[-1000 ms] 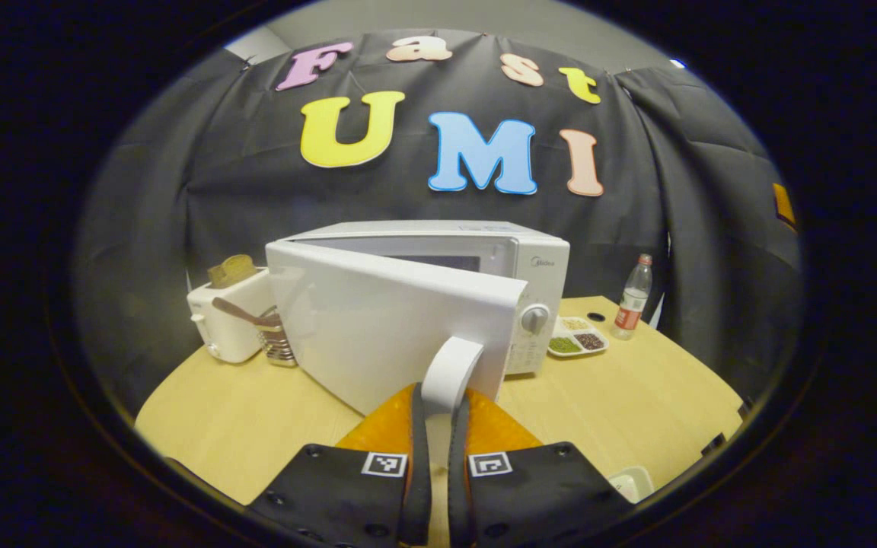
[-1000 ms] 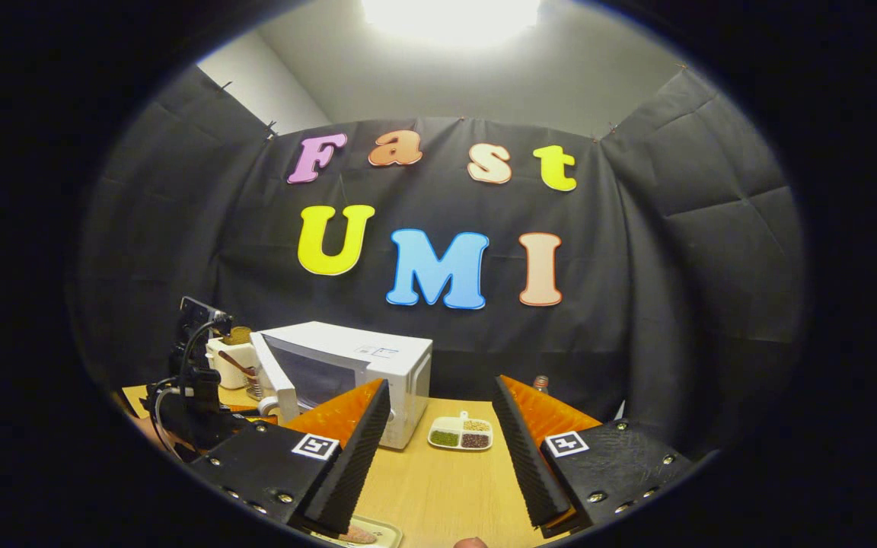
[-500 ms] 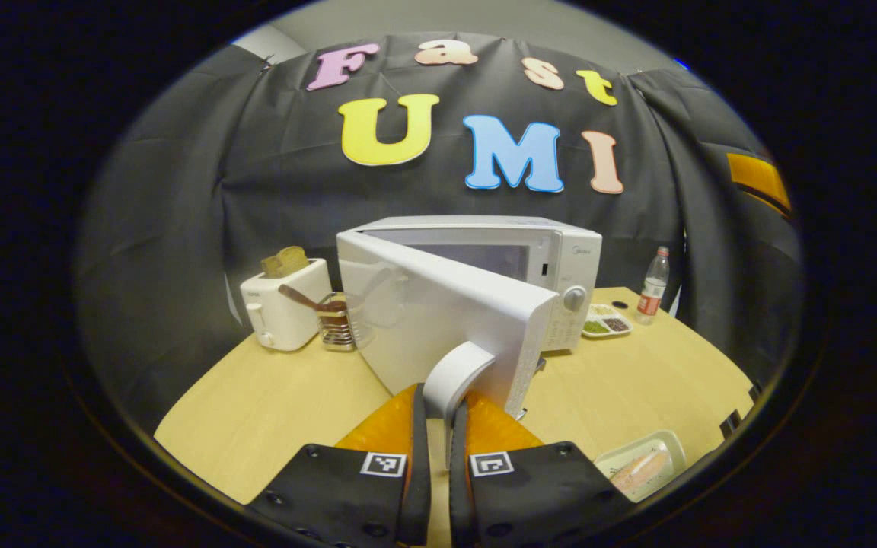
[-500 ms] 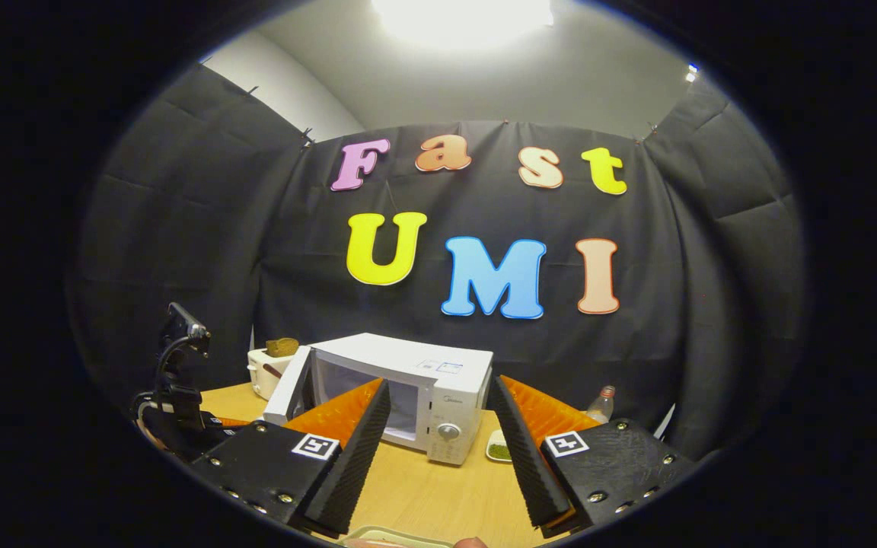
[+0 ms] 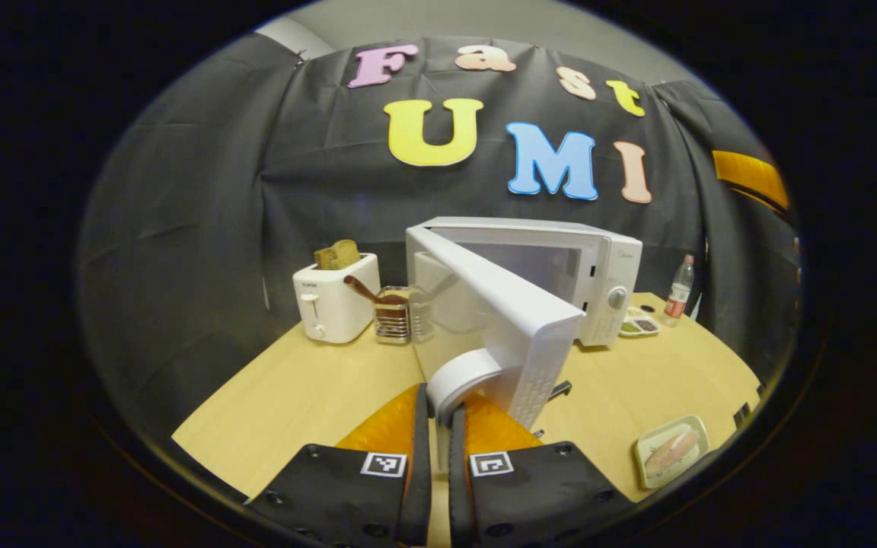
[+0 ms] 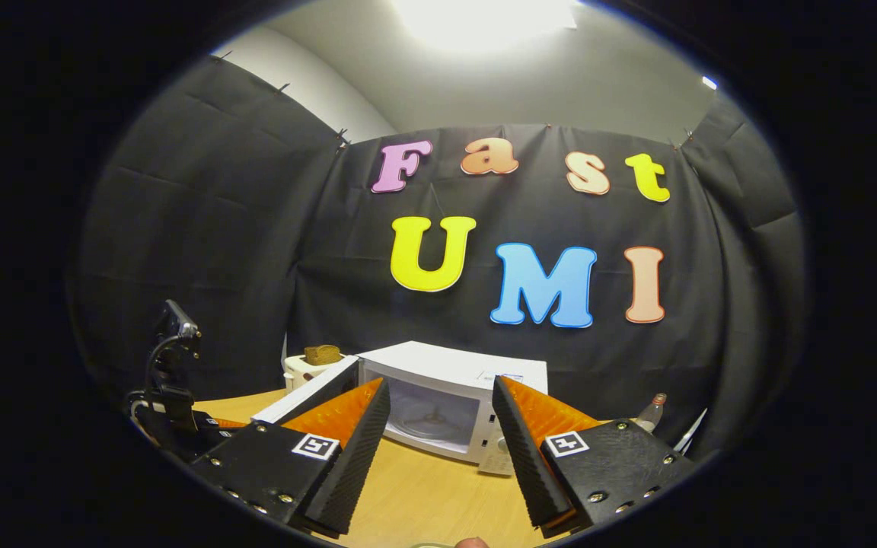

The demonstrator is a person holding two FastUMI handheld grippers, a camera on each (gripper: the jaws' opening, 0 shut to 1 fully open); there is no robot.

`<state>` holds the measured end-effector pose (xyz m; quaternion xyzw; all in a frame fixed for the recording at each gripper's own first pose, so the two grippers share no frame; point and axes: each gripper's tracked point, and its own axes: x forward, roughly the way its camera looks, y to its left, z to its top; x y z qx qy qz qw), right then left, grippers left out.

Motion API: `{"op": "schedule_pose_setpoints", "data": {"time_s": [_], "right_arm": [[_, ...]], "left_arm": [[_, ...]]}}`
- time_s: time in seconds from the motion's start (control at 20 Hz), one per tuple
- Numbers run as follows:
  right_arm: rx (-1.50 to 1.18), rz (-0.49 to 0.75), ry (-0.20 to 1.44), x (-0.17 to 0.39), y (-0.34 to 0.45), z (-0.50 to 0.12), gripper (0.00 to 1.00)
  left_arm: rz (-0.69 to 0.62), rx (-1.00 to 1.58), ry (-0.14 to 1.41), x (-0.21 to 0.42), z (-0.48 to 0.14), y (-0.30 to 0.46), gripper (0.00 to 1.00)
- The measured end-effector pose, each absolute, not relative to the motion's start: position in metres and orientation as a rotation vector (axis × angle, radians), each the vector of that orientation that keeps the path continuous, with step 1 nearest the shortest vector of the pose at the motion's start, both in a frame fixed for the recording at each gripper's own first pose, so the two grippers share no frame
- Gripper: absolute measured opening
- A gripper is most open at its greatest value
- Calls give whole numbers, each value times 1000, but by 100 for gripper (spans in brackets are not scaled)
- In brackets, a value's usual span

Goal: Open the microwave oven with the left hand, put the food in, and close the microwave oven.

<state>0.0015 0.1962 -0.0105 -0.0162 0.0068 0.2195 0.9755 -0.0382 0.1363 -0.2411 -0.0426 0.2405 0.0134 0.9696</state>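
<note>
Left hand-held gripper (image 5: 438, 426), black screwed finger mounts, square coded tags, ridged fingers

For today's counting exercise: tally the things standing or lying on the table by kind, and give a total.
Microwave: 1
Toaster: 1
Wire holder with a spoon: 1
Bottle: 1
Divided dish of grains: 1
Tray of food: 1
Total: 6

Bright overhead ceiling light (image 6: 484, 15) glare, dim booth, sharp centre, strong fisheye bending at edges
</note>
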Motion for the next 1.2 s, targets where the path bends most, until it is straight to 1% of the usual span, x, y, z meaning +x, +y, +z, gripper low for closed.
{"op": "schedule_pose_setpoints", "data": {"time_s": [0.25, 0.55, 0.65, 0.75, 0.85, 0.9, 0.95, 1.0, 1.05, 1.15, 1.2], "right_arm": [[-39, 488, 42, -2, 225, -16, 83], [-124, 553, 100, -2, 224, -29, 83], [-129, 591, 142, -3, 219, -42, 83], [-134, 614, 195, -1, 207, -57, 83], [-150, 642, 237, 0, 197, -72, 83], [-165, 659, 261, 1, 191, -79, 83], [-181, 675, 281, 0, 185, -87, 83], [-203, 687, 301, 0, 178, -96, 83], [-227, 694, 325, 0, 170, -106, 83], [-254, 738, 386, -5, 162, -128, 83], [-266, 766, 419, -10, 159, -138, 83]], "left_arm": [[-5, -97, 475, -42, -244, 155, 17], [6, -137, 489, -45, -249, 176, 16], [25, -149, 496, -48, -247, 178, 17], [46, -166, 508, -52, -249, 174, 16], [79, -169, 502, -61, -244, 173, 21], [103, -150, 499, -67, -243, 176, 22], [124, -130, 498, -75, -241, 177, 21], [140, -117, 502, -83, -240, 177, 19], [160, -113, 507, -90, -239, 179, 21], [209, -120, 504, -100, -232, 184, 21], [231, -124, 497, -105, -228, 185, 27]]}}
